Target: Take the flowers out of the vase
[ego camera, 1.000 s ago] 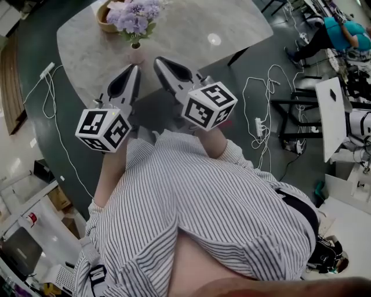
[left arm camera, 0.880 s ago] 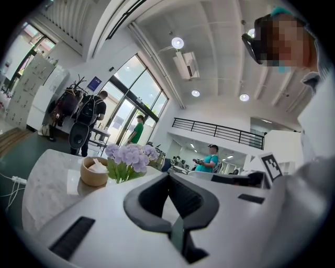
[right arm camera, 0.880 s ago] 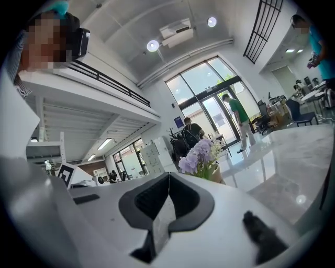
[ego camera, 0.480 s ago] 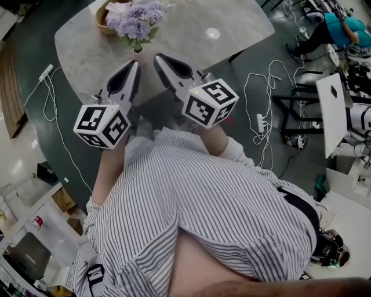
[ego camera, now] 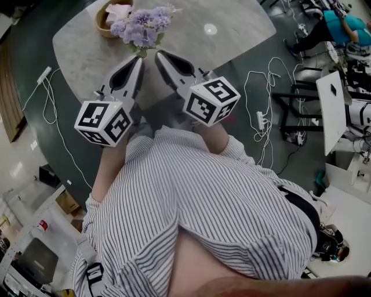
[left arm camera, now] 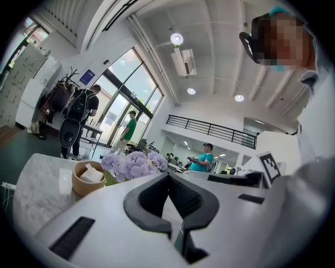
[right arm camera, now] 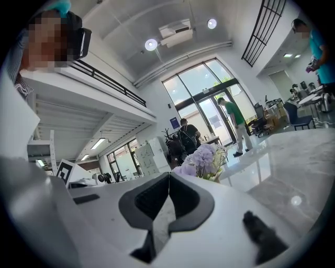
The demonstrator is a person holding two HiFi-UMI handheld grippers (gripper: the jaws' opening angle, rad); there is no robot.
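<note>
A bunch of purple flowers [ego camera: 142, 26] stands near the far left of the marble table [ego camera: 232, 23]. Its vase is hidden behind my gripper tips. My left gripper [ego camera: 139, 58] and right gripper [ego camera: 158, 53] reach over the table's near edge side by side, just short of the flowers. Both are shut with nothing between the jaws. In the left gripper view the flowers [left arm camera: 133, 163] rise just beyond the closed jaws of the left gripper [left arm camera: 168, 175]. In the right gripper view the flowers [right arm camera: 201, 159] stand ahead, a little right of the right gripper [right arm camera: 169, 174].
A wooden bowl [ego camera: 107, 14] with a white napkin sits just behind the flowers, the same bowl [left arm camera: 86, 178] showing left of them. White cables and a power strip [ego camera: 259, 123] lie on the dark floor to the right, near a white table [ego camera: 333, 110]. People stand in the background.
Both grippers have moved forward over the table toward the flowers. The pink vase, visible a second ago, is now covered by their tips. Both jaws stayed shut.
</note>
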